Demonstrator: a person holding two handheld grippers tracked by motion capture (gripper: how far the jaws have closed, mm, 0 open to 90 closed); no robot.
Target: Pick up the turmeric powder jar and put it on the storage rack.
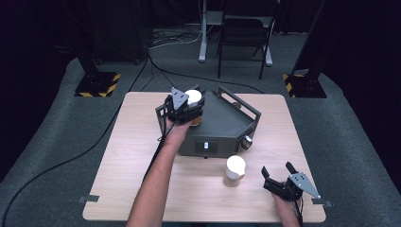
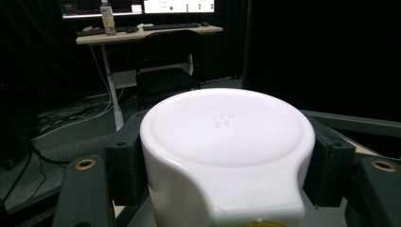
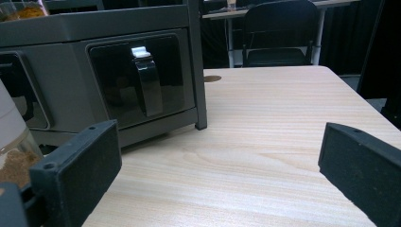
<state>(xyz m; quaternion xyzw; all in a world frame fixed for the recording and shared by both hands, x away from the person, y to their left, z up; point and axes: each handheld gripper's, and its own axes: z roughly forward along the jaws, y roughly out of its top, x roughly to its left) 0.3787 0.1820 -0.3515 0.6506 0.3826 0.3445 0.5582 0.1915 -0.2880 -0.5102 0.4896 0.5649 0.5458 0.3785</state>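
My left gripper (image 1: 188,109) is shut on a spice jar with a white lid (image 1: 194,96), holding it over the back left corner of a dark grey rack (image 1: 222,127). In the left gripper view the white lid (image 2: 227,142) sits tight between the two black pads (image 2: 125,170). A second white-lidded jar (image 1: 235,170) of brown spice stands on the table in front of the rack. My right gripper (image 1: 277,170) rests near the table's front right edge, open and holding nothing. In the right gripper view its wide-apart pads (image 3: 78,170) face the rack front (image 3: 94,71).
The rack has a raised rail (image 1: 241,101) around its top and a knob (image 1: 246,142) on its angled front right face. The second jar (image 3: 12,146) shows at the left edge of the right gripper view. A chair (image 1: 243,33) and desk stand beyond the wooden table (image 1: 142,179).
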